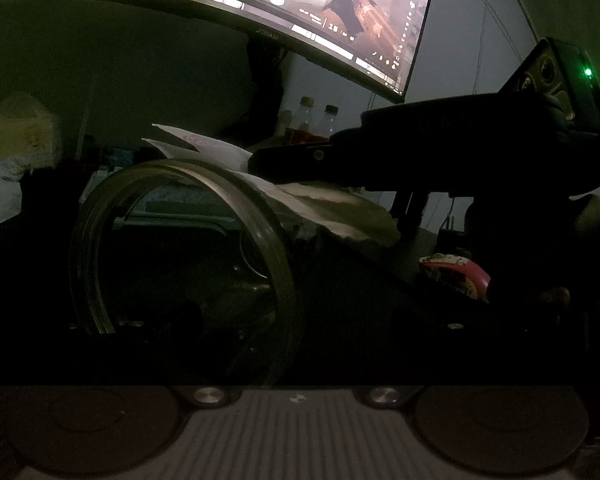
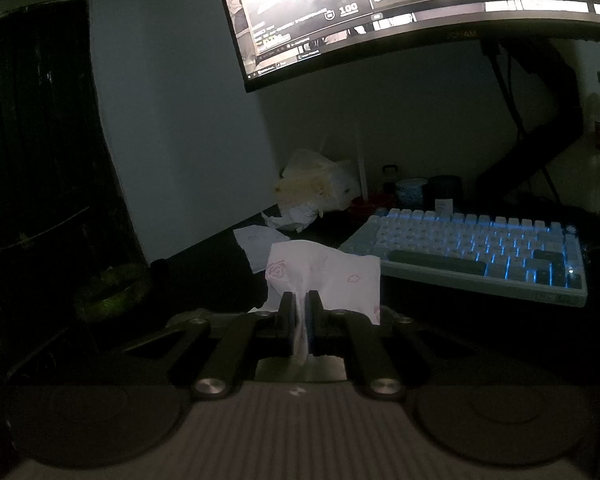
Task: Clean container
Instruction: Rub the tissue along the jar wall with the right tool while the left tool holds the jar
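Clear plastic or glass forms the container (image 1: 180,264), which fills the lower middle of the left wrist view, lying on its side with its round rim turned toward the camera. It appears to be carried by the left gripper (image 1: 188,320), yet the fingers are lost in darkness, so whether they are clenched on it cannot be told. At the lower centre of the right wrist view the right gripper (image 2: 302,312) is seen clenched on a white tissue (image 2: 324,276), whose loose part fans out above the pads. In the left wrist view that tissue is draped over the container's upper right wall, under the dark right-hand tool. Farther off, a backlit keyboard (image 2: 480,252) lies at centre right, and a lit monitor (image 2: 380,8) spans the top. For a good wipe, the tissue should probably be kept pinched firmly and drawn along the wall while the container is held steady; the mouth would likely need to be entered with a bunched wad, so nothing tears.
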`<state>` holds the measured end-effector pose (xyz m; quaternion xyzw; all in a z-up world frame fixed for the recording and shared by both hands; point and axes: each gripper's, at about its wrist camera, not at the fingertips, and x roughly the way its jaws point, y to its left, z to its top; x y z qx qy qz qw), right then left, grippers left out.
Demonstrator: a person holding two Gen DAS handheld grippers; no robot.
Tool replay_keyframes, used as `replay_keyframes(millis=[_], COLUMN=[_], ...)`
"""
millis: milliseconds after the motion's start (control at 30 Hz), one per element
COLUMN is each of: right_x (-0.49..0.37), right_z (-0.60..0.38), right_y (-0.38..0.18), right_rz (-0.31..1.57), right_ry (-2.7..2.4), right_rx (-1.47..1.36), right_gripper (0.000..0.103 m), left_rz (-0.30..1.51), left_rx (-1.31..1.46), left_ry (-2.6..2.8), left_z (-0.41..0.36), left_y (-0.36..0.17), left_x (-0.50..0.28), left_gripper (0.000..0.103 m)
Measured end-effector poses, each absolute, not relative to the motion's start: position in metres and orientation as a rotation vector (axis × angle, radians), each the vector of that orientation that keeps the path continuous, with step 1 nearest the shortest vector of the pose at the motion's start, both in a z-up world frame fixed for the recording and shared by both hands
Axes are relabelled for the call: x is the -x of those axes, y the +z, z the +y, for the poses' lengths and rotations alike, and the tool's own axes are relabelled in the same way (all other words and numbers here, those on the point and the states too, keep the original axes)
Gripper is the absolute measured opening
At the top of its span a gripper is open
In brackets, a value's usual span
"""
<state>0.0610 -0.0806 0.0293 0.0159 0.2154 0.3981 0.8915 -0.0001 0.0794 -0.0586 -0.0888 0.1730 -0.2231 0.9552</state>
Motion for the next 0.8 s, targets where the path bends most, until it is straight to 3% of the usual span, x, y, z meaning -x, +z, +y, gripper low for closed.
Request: replay_keyframes(millis=[800], right_x=[-0.0635], right_z=[-0.083], right_y=[0.0281], right_rz=[0.444], right_ry=[0.839], right_rx=[-0.031], right_gripper=[0.008], left_rz=[0.351], left_rx=[0.177], left_ry=[-0.455], left_z=[0.0802], left_y=[-0.059], left_x=[-0.002], left_gripper=[0.103])
